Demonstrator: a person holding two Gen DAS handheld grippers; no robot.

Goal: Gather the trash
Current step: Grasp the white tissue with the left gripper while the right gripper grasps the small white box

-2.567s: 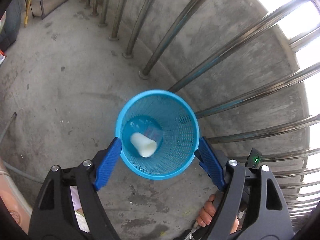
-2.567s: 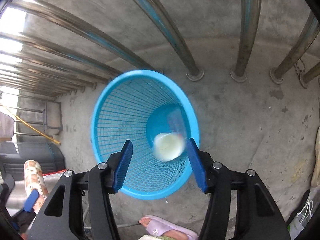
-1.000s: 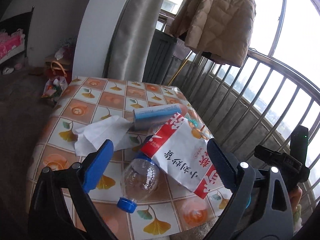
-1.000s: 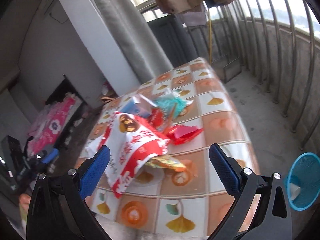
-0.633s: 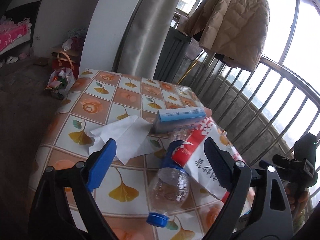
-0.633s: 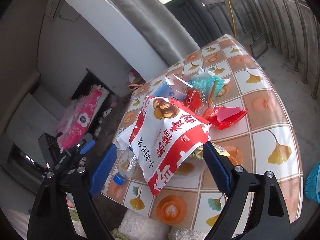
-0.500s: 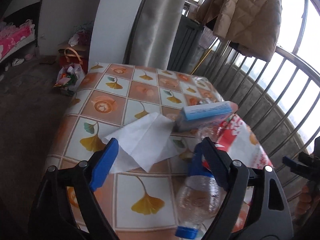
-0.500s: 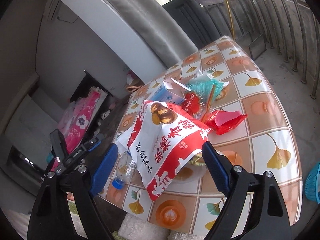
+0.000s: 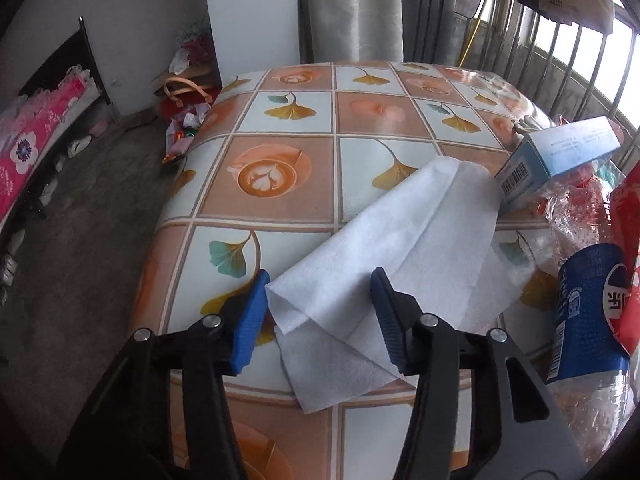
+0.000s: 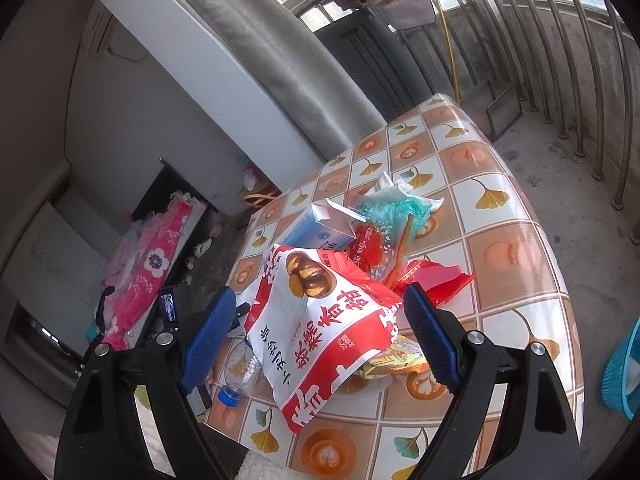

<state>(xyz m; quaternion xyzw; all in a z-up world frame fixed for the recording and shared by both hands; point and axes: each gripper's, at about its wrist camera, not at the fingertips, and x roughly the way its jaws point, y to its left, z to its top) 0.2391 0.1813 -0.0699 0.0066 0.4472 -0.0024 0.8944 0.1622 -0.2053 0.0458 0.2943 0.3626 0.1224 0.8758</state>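
**Left jaws narrowing over the tissue, right jaws wide above the snack bag**

Left wrist view: my left gripper points down at the tiled table. Its jaws are closing, about half apart, with the near corner of the white tissue lying between the blue pads. I see the left pad at the tissue's edge; the pads do not press it yet. Past the right jaw sits a clear plastic bottle with a blue label, and further out a light blue carton resting on the pile. A red and white bag edge shows at the far right.

Right wrist view: my right gripper hangs above the table with jaws wide, nothing pressed. The red and white snack bag fills the gap between them, lower down on the table. Beyond the jaws lie the carton, a teal wrapper and a red wrapper. Outside the right jaw, on the floor, the blue basket shows at the frame edge
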